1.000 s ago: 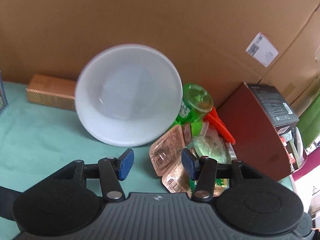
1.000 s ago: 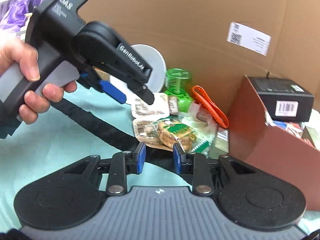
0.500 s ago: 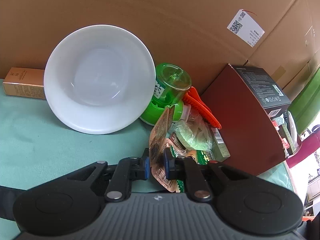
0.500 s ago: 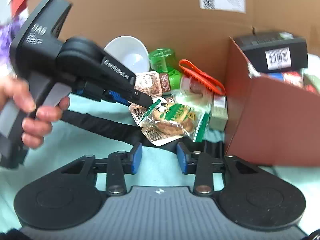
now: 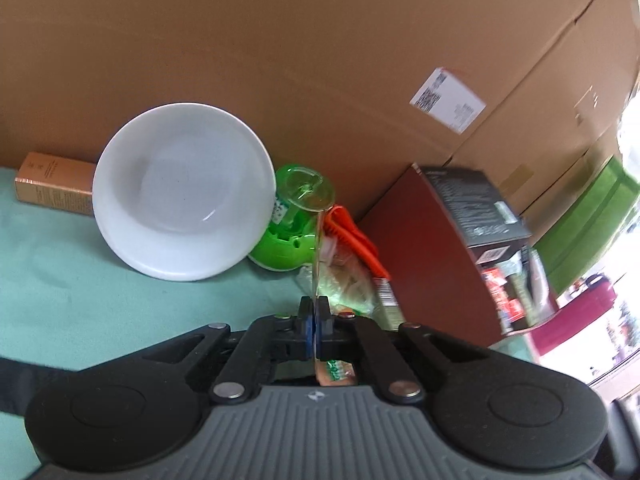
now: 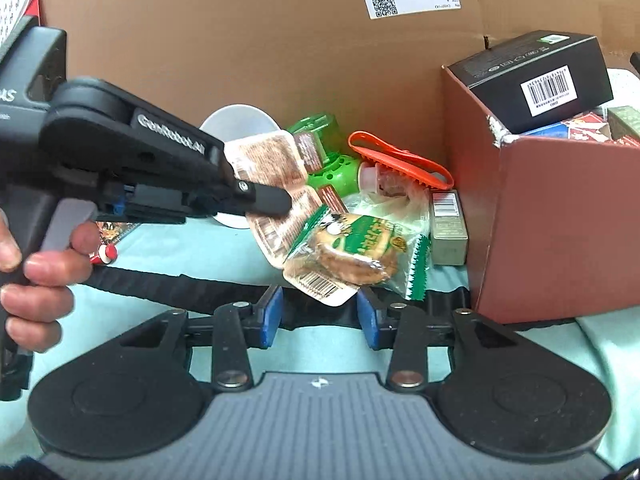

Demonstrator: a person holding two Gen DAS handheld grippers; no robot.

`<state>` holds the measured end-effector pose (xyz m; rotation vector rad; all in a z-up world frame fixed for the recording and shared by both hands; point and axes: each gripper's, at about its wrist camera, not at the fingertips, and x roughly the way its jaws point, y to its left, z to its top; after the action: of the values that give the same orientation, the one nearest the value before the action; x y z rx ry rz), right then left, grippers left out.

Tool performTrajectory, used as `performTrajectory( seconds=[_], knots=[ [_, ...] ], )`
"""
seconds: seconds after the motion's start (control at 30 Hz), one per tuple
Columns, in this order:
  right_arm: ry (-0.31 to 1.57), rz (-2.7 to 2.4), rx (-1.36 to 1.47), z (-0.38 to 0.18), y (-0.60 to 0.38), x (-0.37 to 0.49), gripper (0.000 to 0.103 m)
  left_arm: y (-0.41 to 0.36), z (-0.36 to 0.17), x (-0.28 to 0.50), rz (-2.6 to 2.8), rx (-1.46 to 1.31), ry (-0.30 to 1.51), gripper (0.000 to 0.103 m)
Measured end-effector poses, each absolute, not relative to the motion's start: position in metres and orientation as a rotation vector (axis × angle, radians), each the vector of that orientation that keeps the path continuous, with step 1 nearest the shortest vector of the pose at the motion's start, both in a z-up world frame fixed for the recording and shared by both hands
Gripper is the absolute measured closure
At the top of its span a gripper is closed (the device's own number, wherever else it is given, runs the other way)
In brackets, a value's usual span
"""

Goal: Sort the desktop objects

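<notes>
A flat clear-lidded brown snack tray pack point(image 6: 276, 168) is lifted above the pile, pinched at its edge between the pressed-together blue pads of the left gripper point(image 5: 315, 322), so the left wrist view sees it edge-on. Just below and touching it lies a green-printed biscuit packet point(image 6: 356, 252), directly ahead of the right gripper point(image 6: 320, 316), whose fingers stand spread and empty. Close behind crowd a white bowl point(image 5: 184, 188), a green plastic jar point(image 5: 298, 216) and orange tongs point(image 6: 400, 160), with a reddish-brown box point(image 6: 560, 220) walling the right side and open teal cloth point(image 5: 60, 272) to the left.
</notes>
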<state>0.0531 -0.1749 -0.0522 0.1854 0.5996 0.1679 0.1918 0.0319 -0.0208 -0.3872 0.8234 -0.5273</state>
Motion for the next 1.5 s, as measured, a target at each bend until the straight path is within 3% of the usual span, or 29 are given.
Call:
performTrajectory(
  seconds=[0.37,0.5,0.6,1.1,1.5],
  knots=[
    [0.526,0.145,-0.115,-0.044,-0.133,0.045,0.062,0.028,-0.006,0.159,-0.512,-0.406,0.821,0.103],
    [0.510,0.155,-0.149,-0.039,-0.132,0.040,0.090,0.029,0.005,0.146,-0.516,-0.392,0.791,0.103],
    [0.474,0.167,-0.141,-0.029,-0.133,0.029,0.099,0.029,0.016,0.138,-0.522,-0.405,0.770,0.103],
    [0.235,0.081,-0.146,0.049,-0.182,-0.026,0.100,-0.027,0.095,0.095,-0.677,-0.383,0.586,0.100],
    [0.216,-0.091,-0.216,0.062,-0.273,-0.032,0.100,-0.125,0.081,0.127,-0.805,-0.435,0.632,0.098]
  ],
)
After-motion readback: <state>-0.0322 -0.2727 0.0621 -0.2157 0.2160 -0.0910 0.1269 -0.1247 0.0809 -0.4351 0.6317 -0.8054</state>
